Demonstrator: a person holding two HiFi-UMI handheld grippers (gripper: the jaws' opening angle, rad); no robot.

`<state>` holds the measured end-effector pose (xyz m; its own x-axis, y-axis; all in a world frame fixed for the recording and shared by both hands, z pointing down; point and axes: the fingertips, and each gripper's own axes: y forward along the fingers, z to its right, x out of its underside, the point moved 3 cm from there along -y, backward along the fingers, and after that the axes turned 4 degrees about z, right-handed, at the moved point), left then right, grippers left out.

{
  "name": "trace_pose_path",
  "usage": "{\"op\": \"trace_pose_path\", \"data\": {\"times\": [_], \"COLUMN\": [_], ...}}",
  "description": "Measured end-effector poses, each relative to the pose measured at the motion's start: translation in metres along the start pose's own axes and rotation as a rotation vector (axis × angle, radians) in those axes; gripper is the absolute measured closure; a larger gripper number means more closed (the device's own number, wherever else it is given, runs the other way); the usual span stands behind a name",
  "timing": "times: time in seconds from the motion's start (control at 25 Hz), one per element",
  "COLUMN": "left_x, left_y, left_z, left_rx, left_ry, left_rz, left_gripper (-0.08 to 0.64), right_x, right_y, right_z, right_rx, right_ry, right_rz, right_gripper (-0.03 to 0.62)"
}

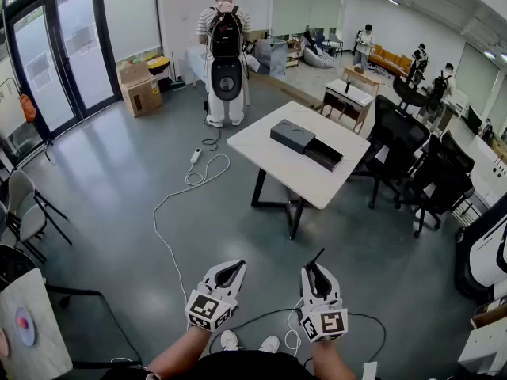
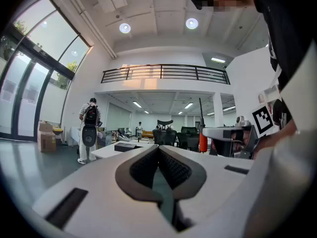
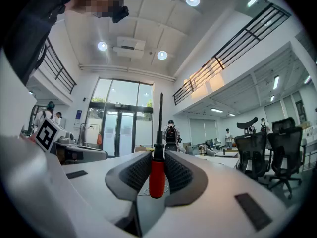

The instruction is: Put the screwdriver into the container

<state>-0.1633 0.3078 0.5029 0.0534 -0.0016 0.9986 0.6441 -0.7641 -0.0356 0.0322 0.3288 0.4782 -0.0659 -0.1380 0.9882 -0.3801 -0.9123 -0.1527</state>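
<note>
My right gripper point(image 3: 157, 166) is shut on the red handle of a screwdriver point(image 3: 157, 177). Its black shaft points straight up past the fingertips. In the head view the right gripper point(image 1: 315, 269) is low in the middle, with the screwdriver point(image 1: 317, 257) sticking out forward. Beside it my left gripper point(image 1: 230, 270) is shut with nothing in it; its tips meet in its own view point(image 2: 158, 150). The container, a black open box point(image 1: 306, 144), lies on a white table point(image 1: 273, 165) some way ahead, well beyond both grippers. The left gripper view shows the box point(image 2: 125, 147) far off.
A white cable point(image 1: 170, 204) snakes over the grey floor between me and the table. Black office chairs point(image 1: 400, 145) stand right of the table. A person with a backpack point(image 1: 225, 50) stands behind it. Cardboard boxes point(image 1: 141, 92) sit by the glass doors, and a small round table point(image 1: 32, 331) is at lower left.
</note>
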Motion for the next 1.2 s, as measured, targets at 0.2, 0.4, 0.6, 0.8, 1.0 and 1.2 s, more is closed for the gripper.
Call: {"op": "trace_pose_path", "data": {"times": [0.2,0.4,0.6,0.8,1.0,1.2], "left_x": [-0.003,0.000,-0.002,0.009,0.020,0.017], "left_y": [-0.005,-0.012,-0.026,-0.036,-0.032,-0.011], "left_z": [-0.005,-0.015,-0.025,-0.035,-0.045,-0.058], "left_rx": [-0.032,-0.047,-0.029,0.010,0.037,0.039], "left_ry": [0.015,0.010,0.011,0.011,0.000,0.000], "left_rz": [-0.011,-0.012,-0.009,-0.022,-0.039,-0.031], "left_gripper": [0.554,0.554,0.554,0.554,0.554,0.554], "right_x": [-0.007,-0.008,-0.011,0.001,0.009,0.008], "right_y": [0.001,0.006,0.011,0.011,0.014,0.035], "right_z": [-0.006,-0.016,-0.032,-0.045,-0.046,-0.036], "right_rx": [-0.003,0.002,0.016,0.049,0.093,0.085], "right_ry": [-0.006,0.006,0.007,0.008,0.018,-0.006], "right_rz": [0.024,0.031,0.044,0.042,0.021,0.021], "right_gripper": [0.492,0.492,0.491,0.491,0.491,0.491]}}
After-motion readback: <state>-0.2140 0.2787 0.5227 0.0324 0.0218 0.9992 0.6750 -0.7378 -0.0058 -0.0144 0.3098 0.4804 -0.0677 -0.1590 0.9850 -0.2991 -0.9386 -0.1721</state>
